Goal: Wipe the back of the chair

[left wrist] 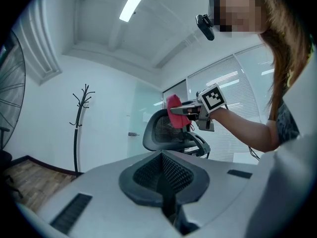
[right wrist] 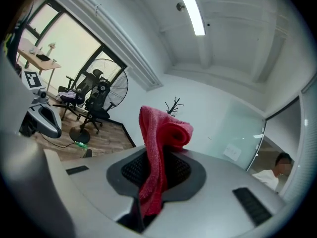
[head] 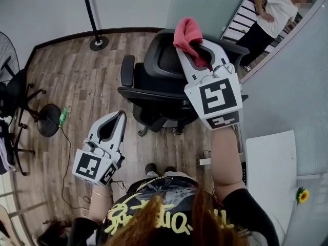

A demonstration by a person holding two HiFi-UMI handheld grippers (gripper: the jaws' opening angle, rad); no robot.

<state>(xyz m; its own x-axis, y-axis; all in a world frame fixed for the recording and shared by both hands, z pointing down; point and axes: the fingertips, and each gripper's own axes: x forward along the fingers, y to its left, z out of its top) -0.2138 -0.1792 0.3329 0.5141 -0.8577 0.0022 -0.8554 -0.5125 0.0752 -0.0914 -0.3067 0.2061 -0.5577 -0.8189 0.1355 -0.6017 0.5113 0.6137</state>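
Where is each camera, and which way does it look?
Head view: on the person's head, looking steeply down at the black chair; shows both arms, left gripper, right gripper, hair.
Left gripper view: on the left gripper, looking along its shut, empty jaws toward the chair; shows the right arm.
Right gripper view: on the right gripper, looking along jaws shut on the red cloth toward a fan; shows the left gripper.
Shared: head and left gripper views both show chair and cloth.

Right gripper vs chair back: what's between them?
Only the red cloth, clamped in the right gripper. The left gripper view shows it at the top edge of the chair back; contact unclear.
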